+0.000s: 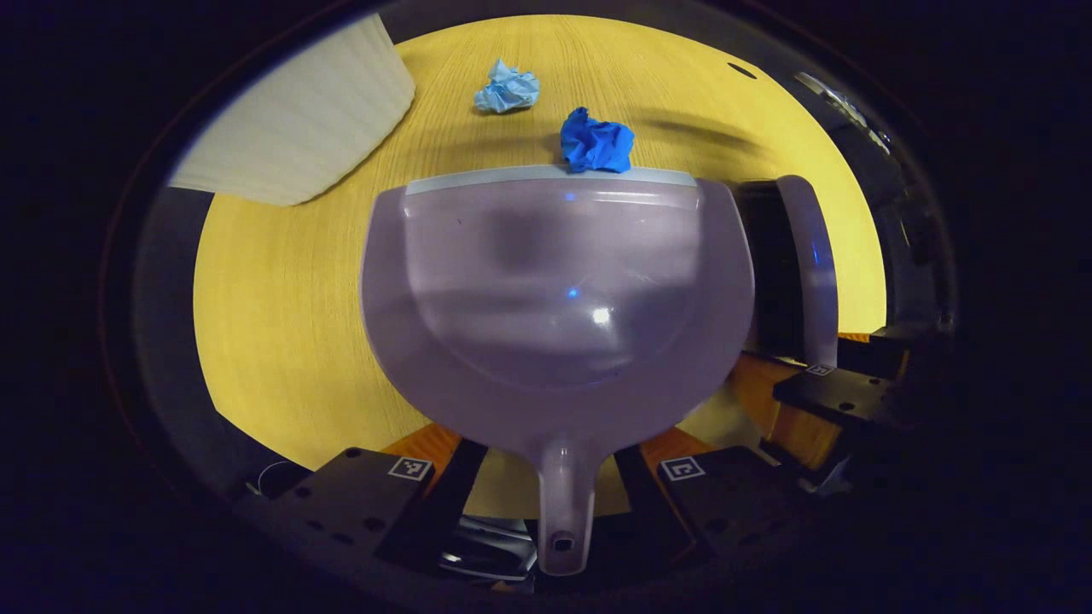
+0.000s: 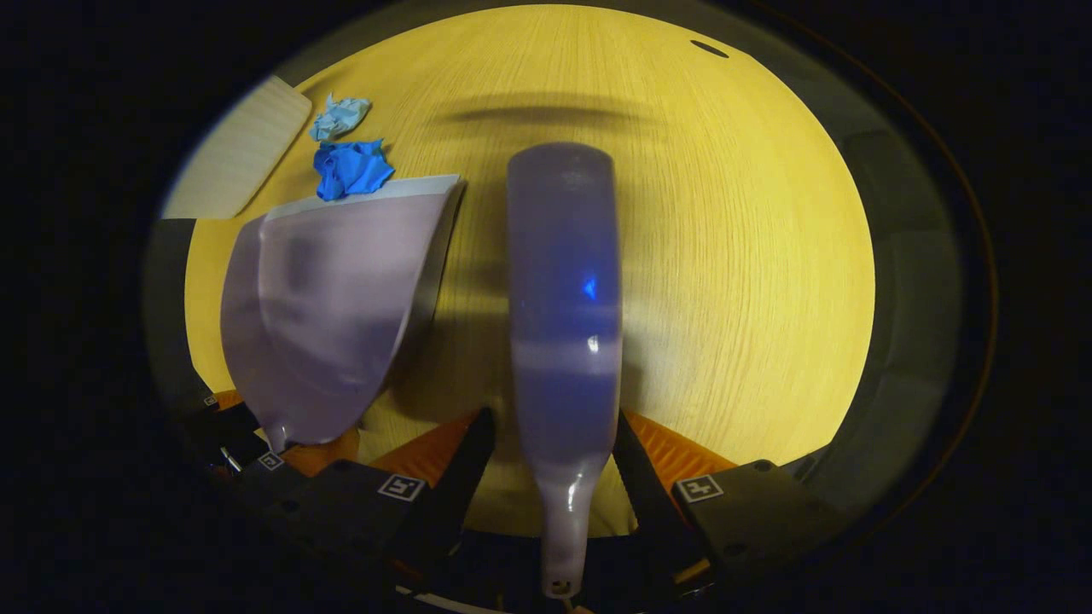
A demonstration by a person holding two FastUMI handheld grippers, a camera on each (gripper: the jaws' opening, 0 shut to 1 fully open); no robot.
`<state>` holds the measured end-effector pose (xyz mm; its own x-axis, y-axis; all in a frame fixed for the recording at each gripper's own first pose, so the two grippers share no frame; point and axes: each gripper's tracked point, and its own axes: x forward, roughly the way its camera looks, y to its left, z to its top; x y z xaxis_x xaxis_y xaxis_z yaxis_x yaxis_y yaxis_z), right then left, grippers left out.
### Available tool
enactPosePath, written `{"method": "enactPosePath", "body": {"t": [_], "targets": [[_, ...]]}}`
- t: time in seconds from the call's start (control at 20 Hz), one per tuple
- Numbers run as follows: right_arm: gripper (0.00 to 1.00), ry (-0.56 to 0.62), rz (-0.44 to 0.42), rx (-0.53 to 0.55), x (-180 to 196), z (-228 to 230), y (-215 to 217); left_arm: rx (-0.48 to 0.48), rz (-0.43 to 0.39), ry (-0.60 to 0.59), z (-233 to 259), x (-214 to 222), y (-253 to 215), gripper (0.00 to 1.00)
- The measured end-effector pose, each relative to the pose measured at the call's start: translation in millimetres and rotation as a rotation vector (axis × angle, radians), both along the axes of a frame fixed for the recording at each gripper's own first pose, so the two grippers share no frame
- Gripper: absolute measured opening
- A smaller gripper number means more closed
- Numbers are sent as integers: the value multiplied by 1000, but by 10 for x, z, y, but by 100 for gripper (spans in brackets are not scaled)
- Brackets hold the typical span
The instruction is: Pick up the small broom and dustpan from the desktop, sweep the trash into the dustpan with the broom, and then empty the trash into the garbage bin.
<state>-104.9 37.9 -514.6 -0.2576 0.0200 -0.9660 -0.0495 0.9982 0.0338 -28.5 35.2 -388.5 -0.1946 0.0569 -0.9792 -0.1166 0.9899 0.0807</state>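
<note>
A pale lilac dustpan point(image 1: 554, 290) fills the middle of the left gripper view. Its handle runs back between the fingers of my left gripper point(image 1: 553, 450), which is shut on it. The pan's grey front lip touches a dark blue paper wad point(image 1: 597, 143). A light blue wad point(image 1: 508, 88) lies a little farther off on the yellow wooden table point(image 1: 281, 324). In the right gripper view my right gripper point(image 2: 554, 426) is shut on the handle of the small broom point(image 2: 563, 290), held above the table to the right of the dustpan point(image 2: 324, 298). Both wads point(image 2: 351, 168) lie at the pan's far edge.
A white ribbed thing point(image 1: 299, 119), perhaps the bin, stands at the table's far left, also seen in the right gripper view point(image 2: 239, 153). A small dark slot point(image 2: 710, 49) marks the far tabletop. The broom's black bristles point(image 1: 763, 264) stand right of the dustpan.
</note>
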Motion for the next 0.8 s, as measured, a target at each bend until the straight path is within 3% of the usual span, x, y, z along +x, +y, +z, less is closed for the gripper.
{"method": "enactPosePath", "body": {"t": [0.1, 0.15, 0.25, 0.35, 0.45, 0.5, 0.55, 0.8], "targets": [[61, 6, -12, -3, 16, -4, 6, -4, 12, -3, -19, 20, -14, 52], [52, 9, -10, 1, -7, -46, 9, -6, 5, -3, -34, 16, -7, 36], [43, 17, 13, 4, -5, 29, -26, -7, -7, 0, 9, 9, -17, 30], [35, 9, 25, 38, 15, 38, 18, -18, -33, 9, 8, -3, 0, 31], [21, 8, 58, 76, 16, 5, 83, -28, -103, 20, 9, -41, 50, 29], [27, 0, 65, 92, 57, 12, 115, -25, -137, 26, 12, -69, 93, 30], [22, -13, 81, 97, 110, 49, 117, -28, -159, 22, 19, -80, 137, 28], [22, -146, 164, 152, 741, 421, 133, -61, -159, 5, 88, -123, 265, 27]]}}
